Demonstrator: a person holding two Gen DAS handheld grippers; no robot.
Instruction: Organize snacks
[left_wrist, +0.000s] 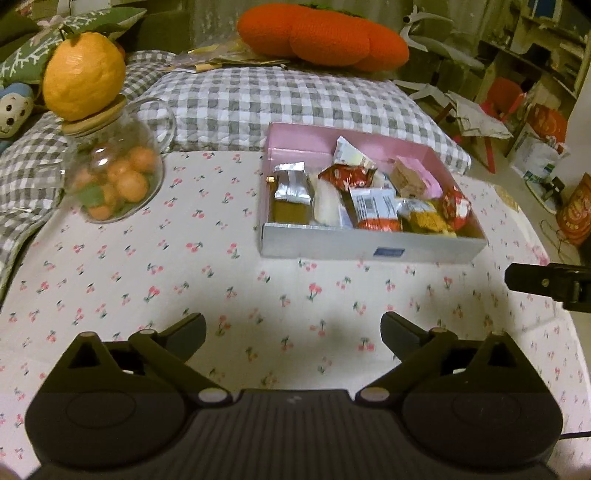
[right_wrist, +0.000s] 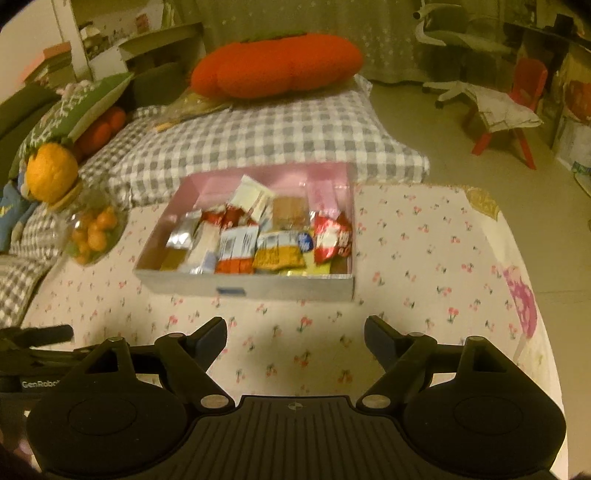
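Note:
A shallow box (left_wrist: 369, 247) with a pink inside and grey front wall stands on the cherry-print cloth, filled with several wrapped snacks (left_wrist: 373, 205). My left gripper (left_wrist: 293, 328) is open above bare cloth, a short way in front of the box, with nothing between its fingers. In the right wrist view the same box (right_wrist: 258, 286) with its snacks (right_wrist: 255, 236) lies ahead, and my right gripper (right_wrist: 295, 334) is open and empty on the near side of it. A black finger of the right gripper (left_wrist: 543, 282) pokes in at the left view's right edge.
A glass jar (left_wrist: 110, 177) of small orange fruits with a big orange on its lid stands left of the box. Behind lie a grey checked cushion (left_wrist: 295, 99) and an orange plush (left_wrist: 321, 33). The table edge (right_wrist: 532, 295) drops off at the right, with floor clutter beyond.

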